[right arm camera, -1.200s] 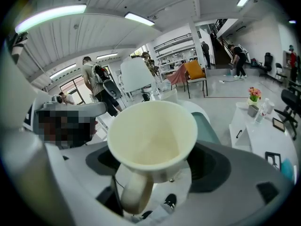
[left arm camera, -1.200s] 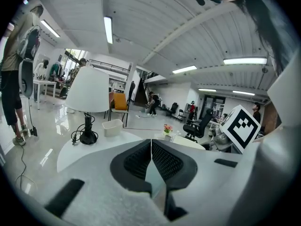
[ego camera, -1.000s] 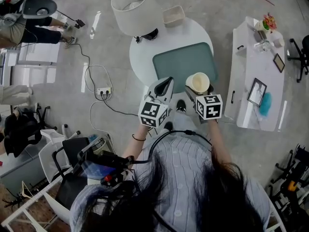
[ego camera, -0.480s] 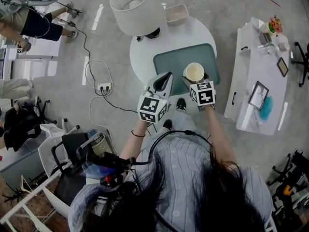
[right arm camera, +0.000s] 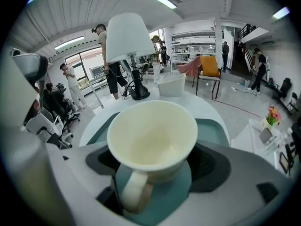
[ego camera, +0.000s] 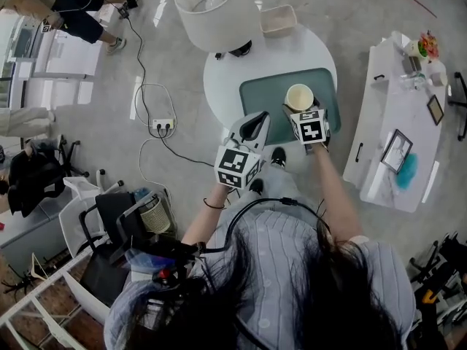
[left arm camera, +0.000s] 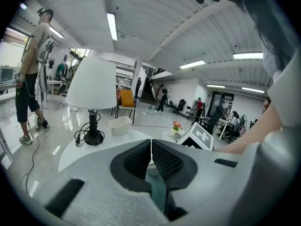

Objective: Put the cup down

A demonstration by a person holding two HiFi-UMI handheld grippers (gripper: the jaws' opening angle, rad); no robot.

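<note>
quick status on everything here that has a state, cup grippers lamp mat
cup: upright, empty, held over the green mat
right gripper: fingers shut on the cup
left gripper: fingers shut, nothing between them
lamp: upright; lit or not, can't tell
green mat: lying flat on the round table

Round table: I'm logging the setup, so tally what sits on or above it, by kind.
lamp: 1
mat: 1
small bin: 1
cup, held above the mat: 1
Total: 4
</note>
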